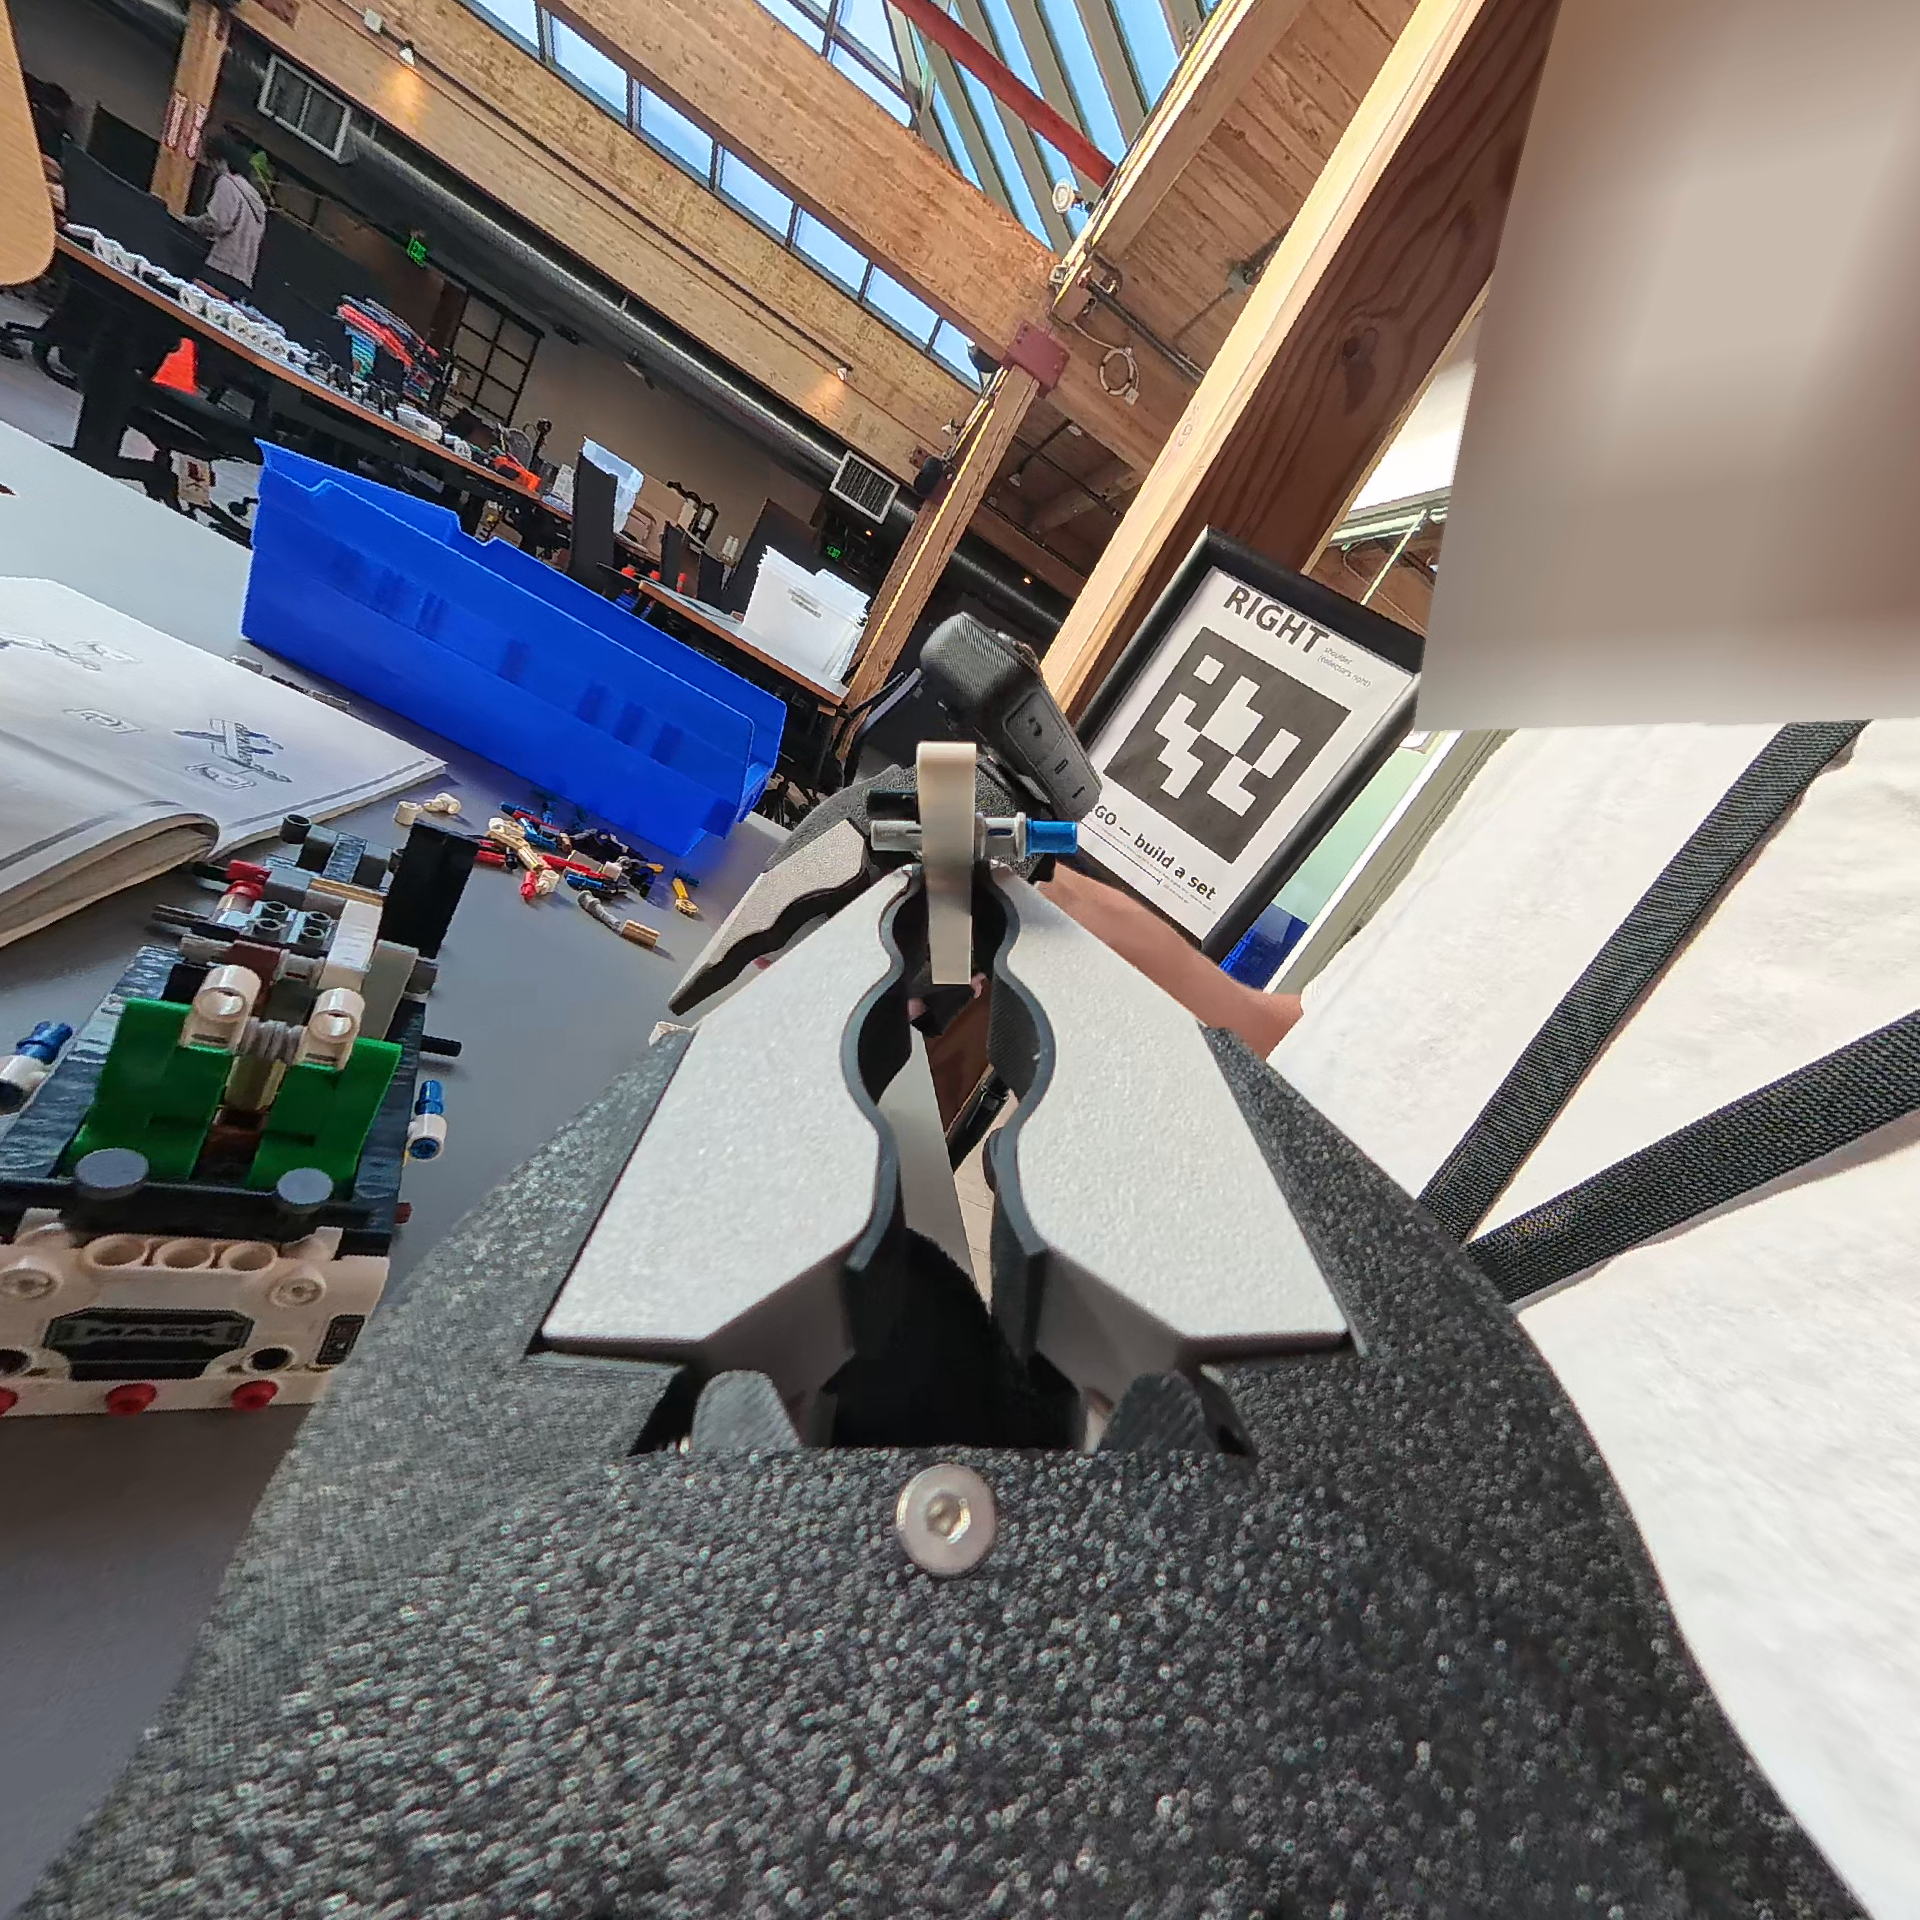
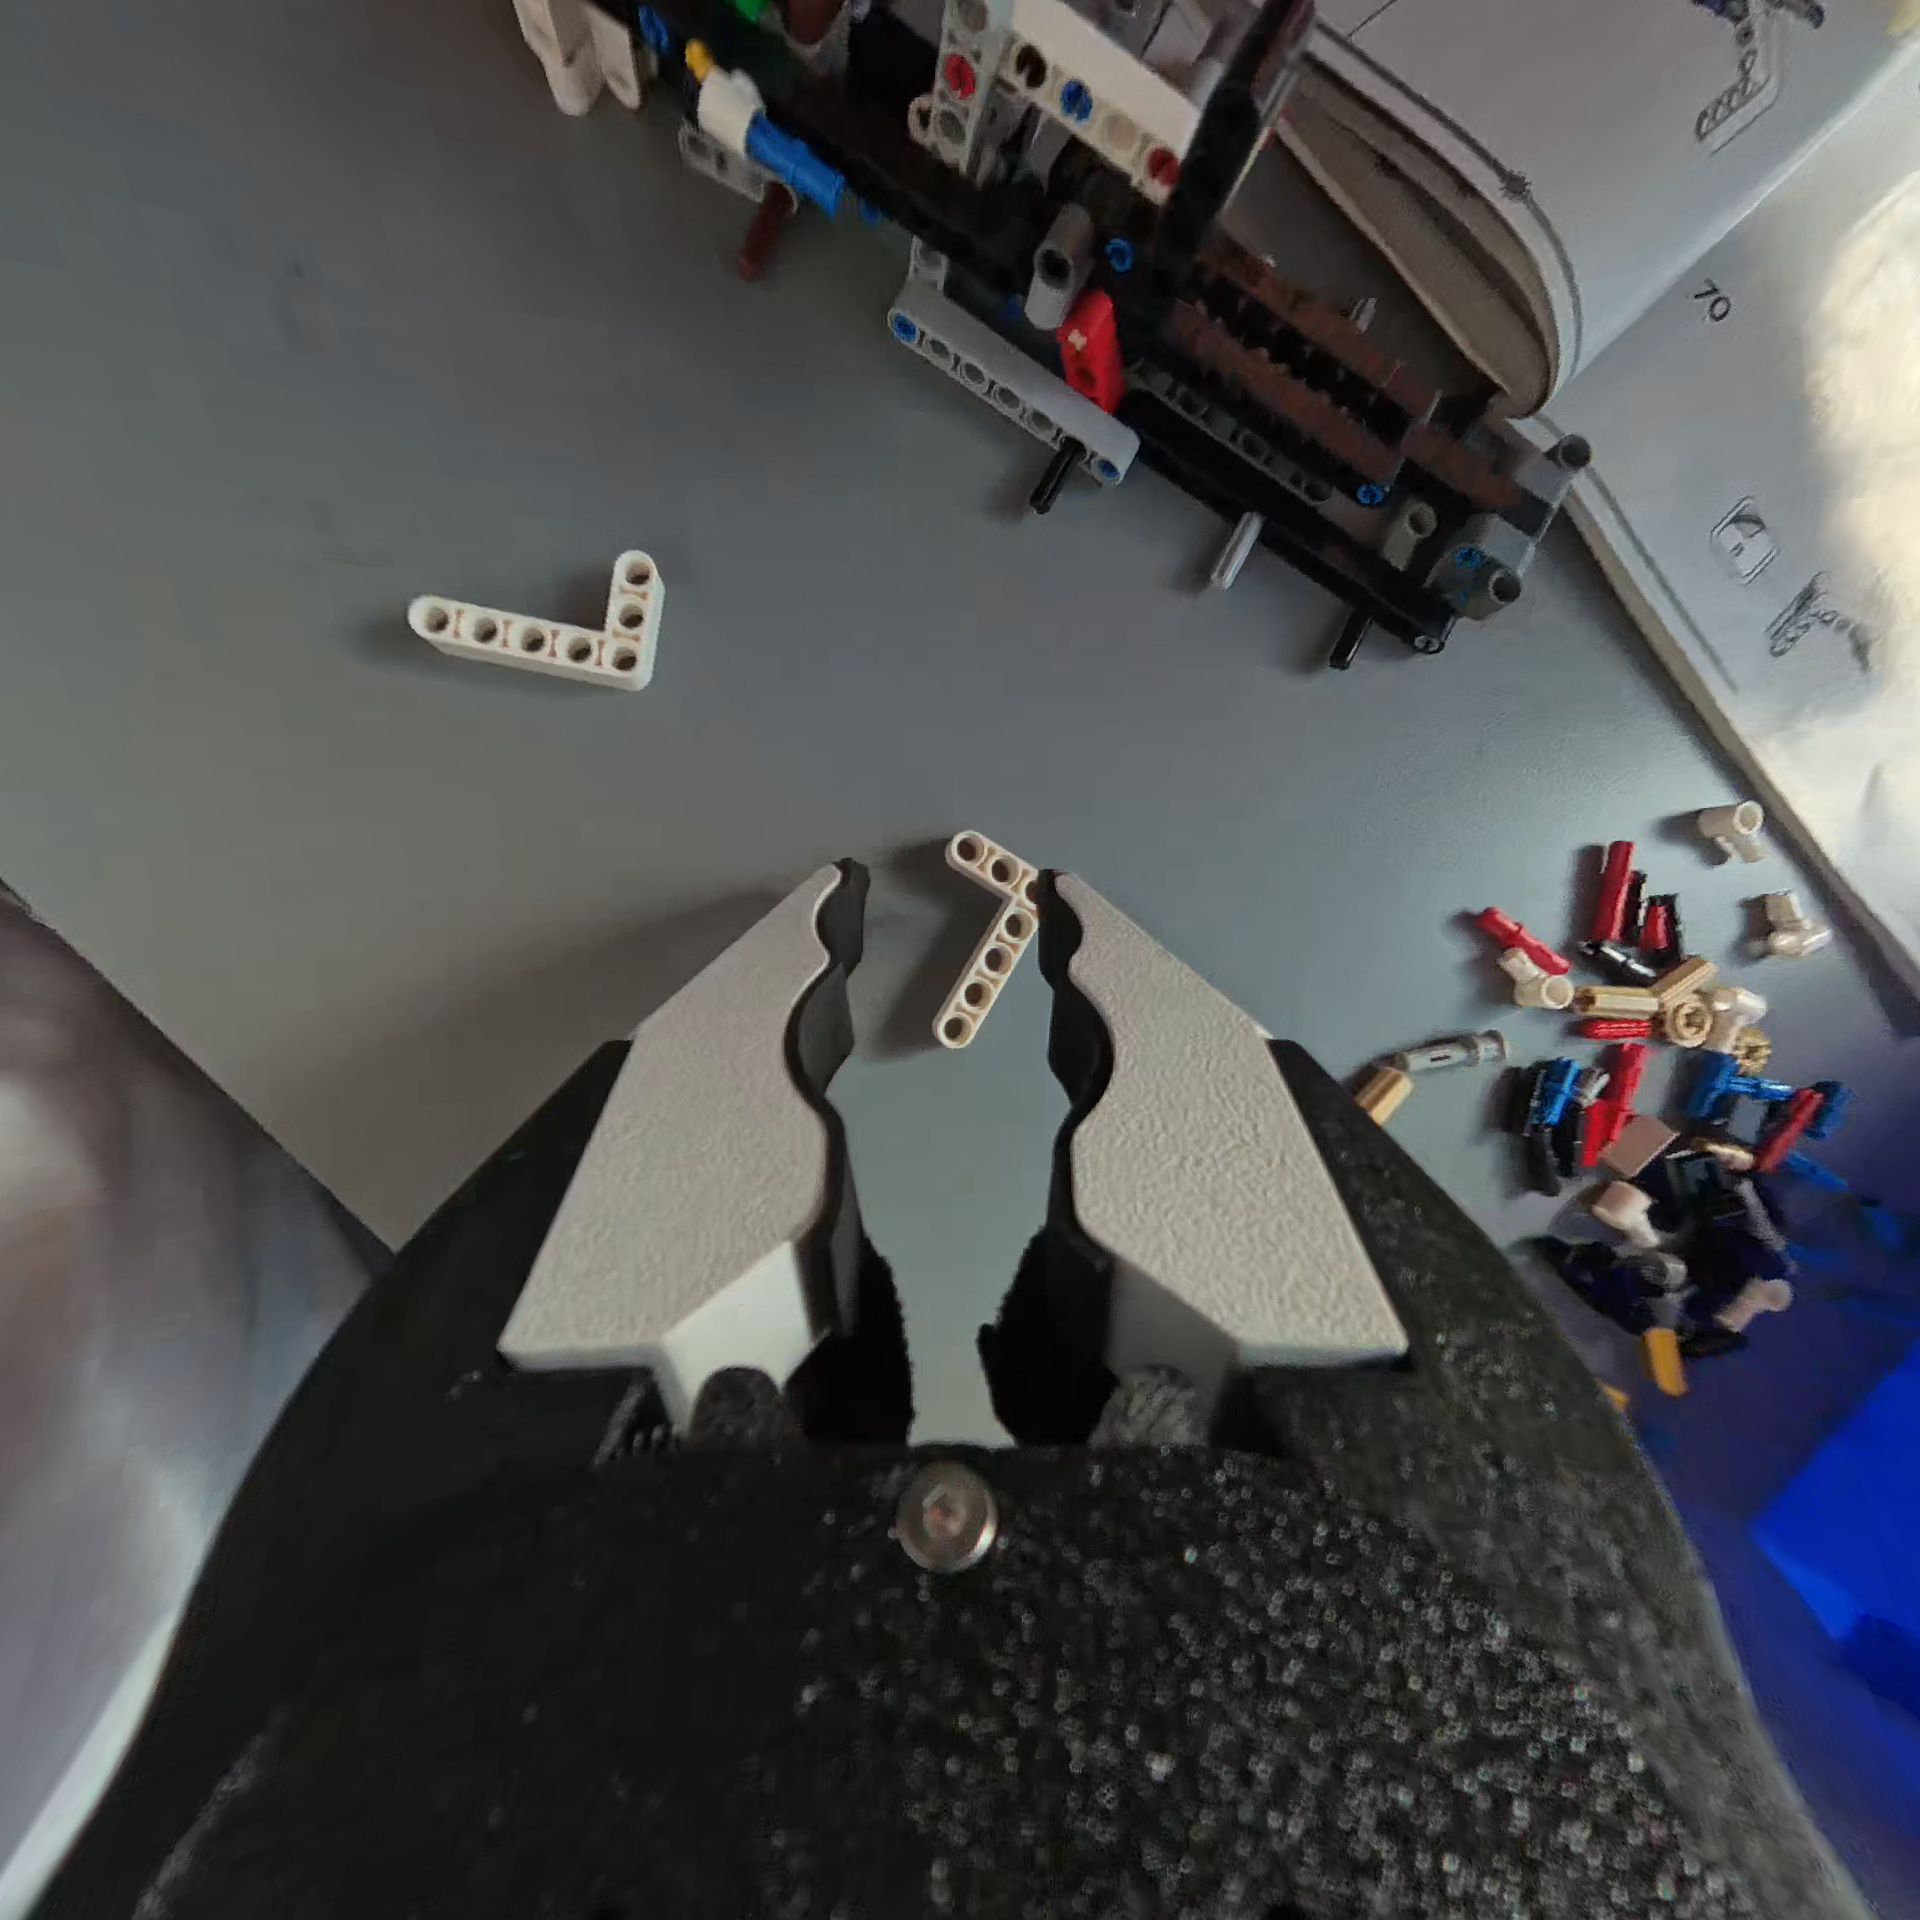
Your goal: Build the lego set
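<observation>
My left gripper is shut on a white beam held upright in the air, with a grey and blue pin through its top. The partly built truck sits on the grey table at the left, with green panels and a white front. It also shows in the right wrist view at the top. My right gripper is open just above the table, its jaws either side of a white L-shaped beam lying flat. A second white L-shaped beam lies farther left.
A blue bin stands behind a pile of small loose parts, which also shows in the right wrist view. An open instruction booklet lies at the left. The other gripper and a person in white stand at the right.
</observation>
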Demonstrator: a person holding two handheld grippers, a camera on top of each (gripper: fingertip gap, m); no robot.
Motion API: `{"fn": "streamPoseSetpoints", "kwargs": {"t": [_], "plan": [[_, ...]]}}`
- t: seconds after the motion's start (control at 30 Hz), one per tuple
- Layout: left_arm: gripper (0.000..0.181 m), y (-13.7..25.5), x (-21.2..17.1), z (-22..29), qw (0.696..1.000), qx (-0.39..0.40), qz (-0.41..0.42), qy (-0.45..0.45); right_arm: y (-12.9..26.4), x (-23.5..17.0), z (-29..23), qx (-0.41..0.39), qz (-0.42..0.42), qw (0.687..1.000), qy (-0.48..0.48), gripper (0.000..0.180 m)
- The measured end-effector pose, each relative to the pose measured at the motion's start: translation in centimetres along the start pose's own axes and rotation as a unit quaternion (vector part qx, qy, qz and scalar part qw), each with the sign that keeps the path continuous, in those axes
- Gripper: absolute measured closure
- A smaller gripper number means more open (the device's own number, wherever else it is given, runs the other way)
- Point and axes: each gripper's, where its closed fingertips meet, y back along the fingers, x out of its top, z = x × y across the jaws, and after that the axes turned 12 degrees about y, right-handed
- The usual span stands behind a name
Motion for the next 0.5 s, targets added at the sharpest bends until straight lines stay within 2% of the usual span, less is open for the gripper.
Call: {"fn": "streamPoseSetpoints", "kwargs": {"t": [0.03, 0.2, 0.27, 0.37, 0.43, 0.5], "plan": [[0.175, 0.0, 0.0, 0.0, 1.0, -0.001, 0.001, 0.001, 0.4, 0.0, 0.1, 0.006, 0.025, 0.999, -0.035, 0.147], [0.175, 0.0, 0.2, -0.1, 1.0, 0.0, 0.004, 0.002, 0.8, -1.7, 1.1, -0.015, 0.081, 0.985, -0.149, 0.148], [0.175, -0.1, 0.2, -0.1, 1.0, 0.001, 0.005, 0.002, 0.4, -1.3, 1.0, -0.032, 0.091, 0.983, -0.154, 0.152], [0.175, -0.2, 0.2, -0.4, 1.0, 0.013, 0.006, -0.007, -0.6, -1.3, 0.9, -0.06, 0.057, 0.988, -0.131, 0.158], [0.175, -0.1, 0.3, -0.6, 1.0, 0.022, 0.011, -0.014, -0.8, -1.3, 1.1, -0.08, 0.047, 0.988, -0.127, 0.172], [0.175, 0.0, 0.8, -0.8, 0.999, 0.029, 0.028, -0.015, -0.9, -1.0, 1.1, -0.091, 0.048, 0.988, -0.116, 0.173]]}}
